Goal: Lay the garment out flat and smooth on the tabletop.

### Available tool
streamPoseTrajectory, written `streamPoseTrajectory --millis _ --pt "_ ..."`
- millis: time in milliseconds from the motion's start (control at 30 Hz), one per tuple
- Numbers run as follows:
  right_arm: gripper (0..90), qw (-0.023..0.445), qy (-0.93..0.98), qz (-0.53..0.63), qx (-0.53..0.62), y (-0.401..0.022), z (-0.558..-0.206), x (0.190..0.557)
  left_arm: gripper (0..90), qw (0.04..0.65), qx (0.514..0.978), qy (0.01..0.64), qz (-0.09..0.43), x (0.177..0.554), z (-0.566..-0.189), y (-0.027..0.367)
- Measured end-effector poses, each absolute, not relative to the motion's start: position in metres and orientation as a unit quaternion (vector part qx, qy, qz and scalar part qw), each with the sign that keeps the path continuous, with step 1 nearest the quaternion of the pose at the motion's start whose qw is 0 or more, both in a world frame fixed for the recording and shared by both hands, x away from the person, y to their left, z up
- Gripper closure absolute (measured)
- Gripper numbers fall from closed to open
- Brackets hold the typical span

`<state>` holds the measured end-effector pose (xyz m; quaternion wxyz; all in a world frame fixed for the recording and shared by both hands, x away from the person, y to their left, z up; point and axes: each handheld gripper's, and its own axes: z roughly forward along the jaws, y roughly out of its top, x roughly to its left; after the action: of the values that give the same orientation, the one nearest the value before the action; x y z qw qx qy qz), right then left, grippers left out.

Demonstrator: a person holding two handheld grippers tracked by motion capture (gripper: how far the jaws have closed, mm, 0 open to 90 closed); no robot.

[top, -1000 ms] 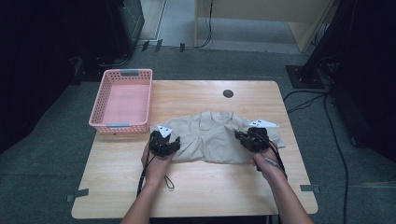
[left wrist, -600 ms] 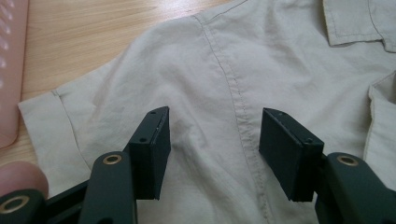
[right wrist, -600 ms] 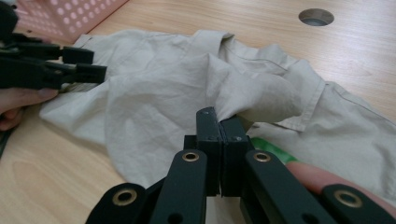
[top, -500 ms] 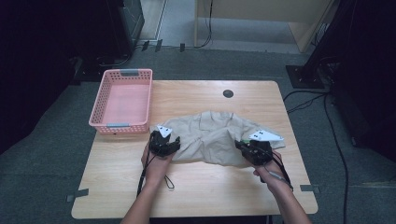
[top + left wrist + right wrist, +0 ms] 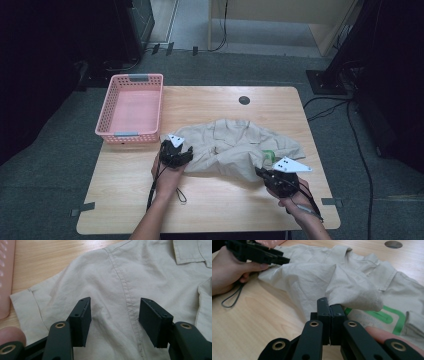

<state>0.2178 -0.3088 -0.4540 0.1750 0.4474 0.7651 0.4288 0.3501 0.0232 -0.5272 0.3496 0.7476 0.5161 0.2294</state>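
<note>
Shirt: a beige shirt (image 5: 235, 147) lies crumpled on the wooden table (image 5: 215, 215), about mid-width, closer to the person's edge than the far edge; a fold is lifted and drawn toward the near right corner.
Printed patch: a green-and-white patch (image 5: 384, 316) shows under the lifted fold.
Left gripper: the left gripper (image 5: 113, 315) rests over the shirt's left part, next to a seam; its jaws stand partly apart with cloth below them, pressing on nothing.
Right gripper: the right gripper (image 5: 329, 312) has its jaws pressed together on an edge of the shirt's fold, near the table's near right corner.
Basket: a pink basket (image 5: 131, 107) sits at the table's far left corner, just beside the shirt's left sleeve.
Hole: a round hole (image 5: 244, 100) lies near the far edge.
</note>
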Motion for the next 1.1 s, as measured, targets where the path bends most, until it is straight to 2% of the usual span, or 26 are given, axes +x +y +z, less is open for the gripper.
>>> streamPoseTrajectory --millis 400,1100 --pt "90.0 0.169 0.785 0.419 0.424 -0.310 -0.479 0.183 44.1 0.349 0.748 0.516 0.230 0.350 -0.527 0.023" --pt "90.0 0.153 0.804 0.390 0.422 -0.320 -0.518 0.162 44.0 0.349 0.747 0.516 0.231 0.350 -0.527 0.023"
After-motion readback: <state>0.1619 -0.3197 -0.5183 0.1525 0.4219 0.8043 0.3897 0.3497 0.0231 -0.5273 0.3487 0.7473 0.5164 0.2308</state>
